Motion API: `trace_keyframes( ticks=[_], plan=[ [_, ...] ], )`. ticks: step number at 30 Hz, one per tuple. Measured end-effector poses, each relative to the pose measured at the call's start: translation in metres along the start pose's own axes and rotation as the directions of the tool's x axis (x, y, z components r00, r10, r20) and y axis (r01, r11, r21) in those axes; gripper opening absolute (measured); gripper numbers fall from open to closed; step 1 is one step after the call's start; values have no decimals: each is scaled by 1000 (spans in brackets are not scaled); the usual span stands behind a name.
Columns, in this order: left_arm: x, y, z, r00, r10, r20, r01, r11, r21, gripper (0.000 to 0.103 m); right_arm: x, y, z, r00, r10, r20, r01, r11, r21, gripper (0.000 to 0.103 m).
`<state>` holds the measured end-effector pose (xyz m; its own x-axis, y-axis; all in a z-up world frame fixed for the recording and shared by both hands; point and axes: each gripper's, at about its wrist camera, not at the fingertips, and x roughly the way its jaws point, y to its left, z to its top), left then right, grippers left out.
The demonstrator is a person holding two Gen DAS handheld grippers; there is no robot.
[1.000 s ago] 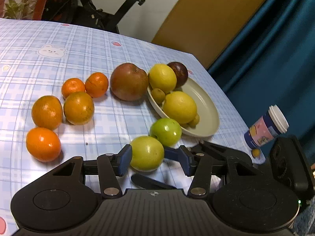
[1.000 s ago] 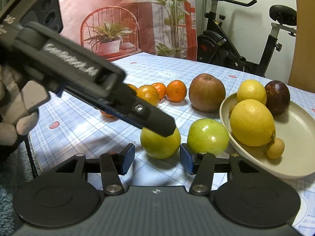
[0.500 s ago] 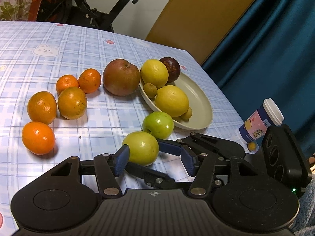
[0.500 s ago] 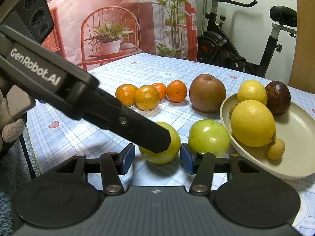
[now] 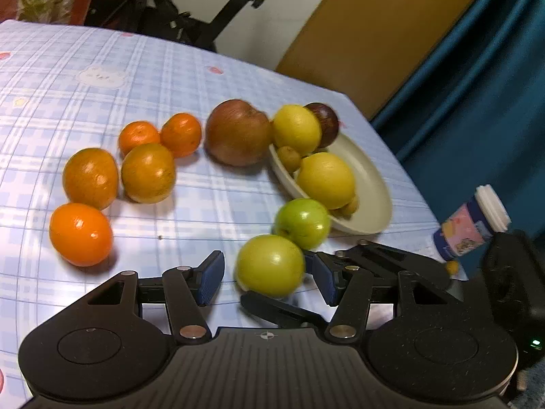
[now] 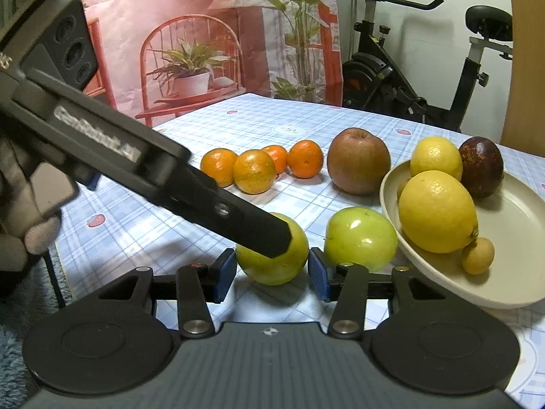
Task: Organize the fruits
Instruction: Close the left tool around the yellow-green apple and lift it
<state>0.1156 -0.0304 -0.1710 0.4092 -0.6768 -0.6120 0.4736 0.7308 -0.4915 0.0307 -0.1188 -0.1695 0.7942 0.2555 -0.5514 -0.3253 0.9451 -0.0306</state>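
Note:
A yellow-green apple (image 5: 270,266) (image 6: 272,259) rests on the checked tablecloth, and both grippers are around it. In the left wrist view my left gripper (image 5: 267,279) is open, with a clear gap between its left pad and the apple. Seen from the right wrist, my right gripper (image 6: 272,276) has its blue pads touching both sides of the apple. One left finger (image 6: 238,218) crosses over the apple's top. A second green apple (image 5: 301,223) (image 6: 359,238) lies just beyond, against the beige plate (image 5: 371,184) (image 6: 511,238).
The plate holds two lemons (image 6: 436,211), a dark purple fruit (image 6: 480,167) and small yellow fruits. A red-brown apple (image 5: 236,133) and several oranges (image 5: 148,172) lie to the left. A paper cup (image 5: 466,228) stands at the table's right edge, and an exercise bike (image 6: 408,78) is behind.
My left gripper's jaws widened and a gap opened beside its left pad. My right gripper's pads closed in until they met the yellow-green apple. The fruits on the table kept their places.

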Motion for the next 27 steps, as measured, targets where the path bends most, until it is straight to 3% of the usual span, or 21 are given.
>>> trace_keyframes(
  ticks=[15,27],
  plan=[
    [6,5,-3,1000,10,-22,-10,1000,-4,46,2,1,-1,1000,14,-20,-14,1000,-1,50],
    [2,-13,-4,999,40,0,-40,993,112,46,1,-5,1,1000,6,-16,-6,1000,22,51]
  ],
)
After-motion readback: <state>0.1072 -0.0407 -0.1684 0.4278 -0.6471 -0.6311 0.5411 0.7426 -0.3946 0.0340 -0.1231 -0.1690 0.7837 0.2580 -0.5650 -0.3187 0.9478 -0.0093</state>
